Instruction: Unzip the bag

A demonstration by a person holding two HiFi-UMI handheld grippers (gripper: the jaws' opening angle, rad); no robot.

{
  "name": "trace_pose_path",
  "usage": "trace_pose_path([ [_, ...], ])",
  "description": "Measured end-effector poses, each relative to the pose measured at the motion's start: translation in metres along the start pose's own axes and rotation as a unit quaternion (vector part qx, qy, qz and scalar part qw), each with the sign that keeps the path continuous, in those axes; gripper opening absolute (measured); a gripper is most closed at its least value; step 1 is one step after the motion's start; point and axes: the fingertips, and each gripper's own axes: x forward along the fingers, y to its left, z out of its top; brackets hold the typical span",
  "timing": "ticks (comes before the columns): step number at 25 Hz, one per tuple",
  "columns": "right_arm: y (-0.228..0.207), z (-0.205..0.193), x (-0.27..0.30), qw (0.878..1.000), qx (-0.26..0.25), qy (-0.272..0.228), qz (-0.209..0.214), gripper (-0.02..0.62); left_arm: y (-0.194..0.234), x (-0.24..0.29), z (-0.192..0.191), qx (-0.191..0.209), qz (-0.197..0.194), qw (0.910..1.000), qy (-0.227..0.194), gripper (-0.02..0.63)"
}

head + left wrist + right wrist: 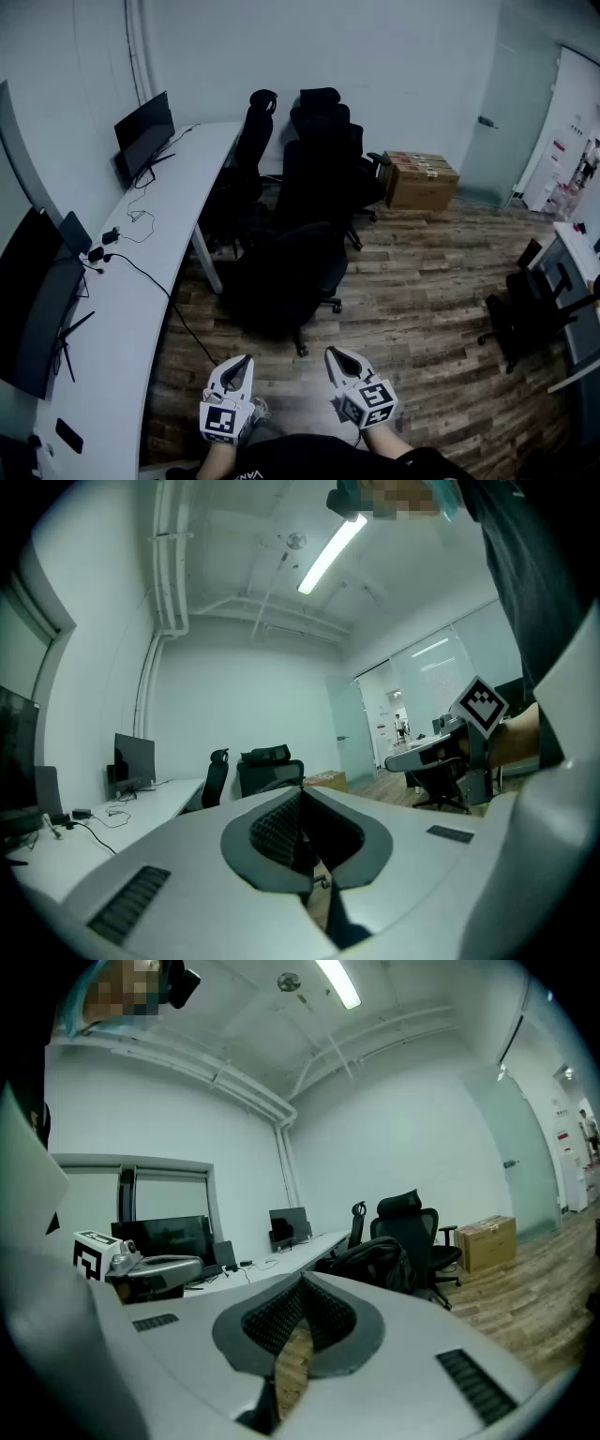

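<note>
Across the room, a wood-plank floor (422, 300) carries everything else. Along its left edge runs a long, curved white surface (122, 309).

**Chairs.** A cluster of black office chairs (314, 178) stands on the floor just beside the surface's right edge.

**Bag.** The black bag (375, 1262) sits within that cluster, just in front of a high-backed chair. I cannot tell whether it rests on a seat. It is well apart from both of my tools, and its zip is too small to read.

**Box.** A cardboard box (419, 180) sits on the floor near the far wall, to the right of the chairs.

**Monitors.** Two dark monitors stand along the surface's left edge, one at the far end (142, 136) and one close to me (33, 300). Black cables (141, 272) trail across the surface between them.

**Grippers.** My left hand-held gripper (241, 360) and my right hand-held gripper (335, 354) are side by side over the floor at the near edge, both aimed towards the chairs. On each, the ribbed pads are pressed together at the tips with nothing pinched between them. Only floor shows through the slit below the tips. Each gripper's marker cube is visible in the other's view.
</note>
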Motion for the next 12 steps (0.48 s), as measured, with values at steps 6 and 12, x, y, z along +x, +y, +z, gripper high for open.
trace_pose_path([
  [6, 0.000, -0.003, 0.011, 1.000, 0.023, -0.009, 0.014, 0.044, 0.006, 0.004, -0.005, 0.001, -0.002, 1.0000, 0.000, 0.018],
  [12, 0.012, 0.000, 0.054, 1.000, 0.003, -0.007, 0.016, 0.046, 0.041, 0.028, -0.021, -0.004, -0.024, 0.9997, 0.001, 0.021],
])
